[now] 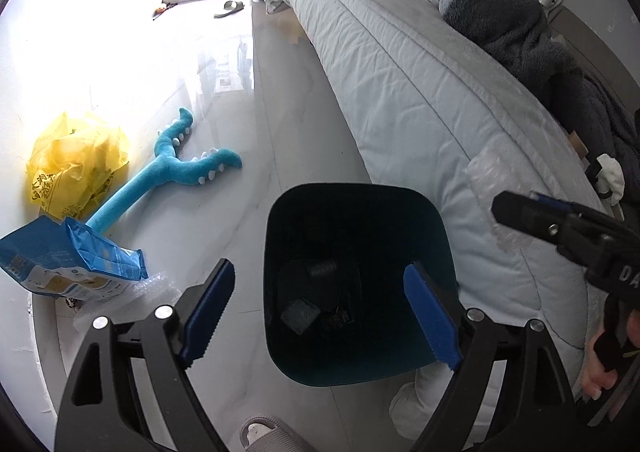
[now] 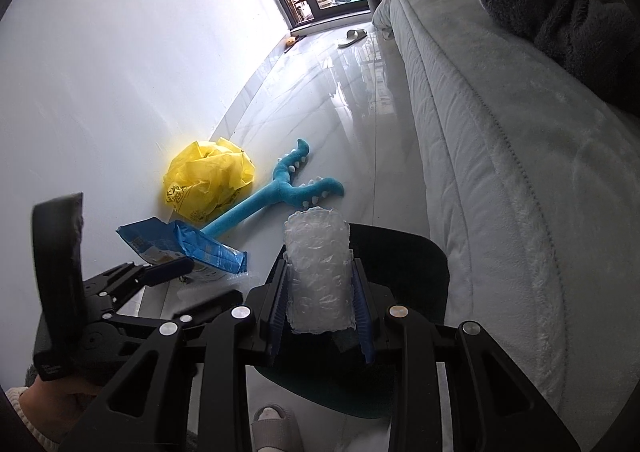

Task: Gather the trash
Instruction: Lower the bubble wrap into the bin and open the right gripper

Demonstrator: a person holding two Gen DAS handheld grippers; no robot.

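Note:
A dark teal trash bin [image 1: 360, 212] stands on the floor beside the bed, with a few dark scraps at its bottom. My left gripper [image 1: 320, 316] hangs over it, open and with nothing between its blue pads. My right gripper [image 2: 320, 316] is shut on a roll of clear bubble wrap [image 2: 316, 264], held over the near rim of the bin [image 2: 404, 248]. In the left wrist view the right gripper [image 1: 506, 208] comes in from the right with the bubble wrap [image 1: 486, 180] in front of the bed. The left gripper [image 2: 192, 288] shows at the lower left of the right wrist view.
Along the wall lie a crumpled yellow plastic bag [image 1: 76, 164], a blue and white packet [image 1: 68, 260], a piece of bubble wrap [image 1: 132, 300] and a blue plush toy [image 1: 176, 172]. The bed [image 1: 400, 84] bounds the right. A slippered foot [image 1: 268, 432] is near the bin.

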